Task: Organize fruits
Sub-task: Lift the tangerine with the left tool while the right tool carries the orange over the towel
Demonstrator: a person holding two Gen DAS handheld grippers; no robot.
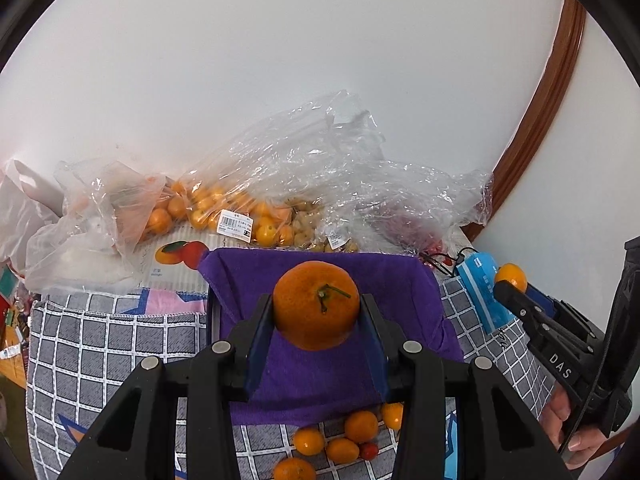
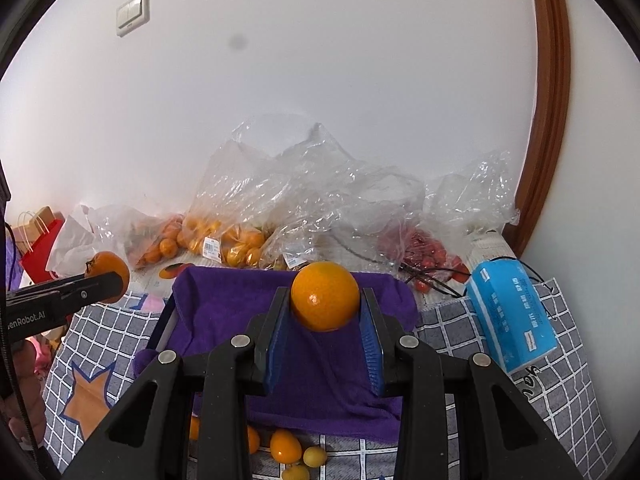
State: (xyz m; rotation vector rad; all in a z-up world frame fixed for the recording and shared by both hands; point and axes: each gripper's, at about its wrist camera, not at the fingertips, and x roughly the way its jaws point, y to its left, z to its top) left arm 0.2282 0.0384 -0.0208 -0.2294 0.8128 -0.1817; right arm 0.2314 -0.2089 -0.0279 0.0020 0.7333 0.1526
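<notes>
The left gripper (image 1: 317,312) is clamped on a stemmed mandarin (image 1: 316,305) above the purple towel (image 1: 320,384), which lies mid-way along the checked cloth (image 1: 100,344). To its right, the right gripper (image 2: 325,309) pinches a smooth orange (image 2: 325,297) over the same towel. Both fruits look light, soft-skinned and easily bruised, best held gently across the widest part.

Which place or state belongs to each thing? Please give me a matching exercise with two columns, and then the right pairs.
Things:
1. stemmed mandarin
2. smooth orange
3. blue tissue pack
4. purple towel

Places or states:
A. lying on the checked cloth at the right
B. held in the left gripper
C. draped over a tray-like thing below both grippers
D. held in the right gripper

Pairs: 1-B, 2-D, 3-A, 4-C
</notes>
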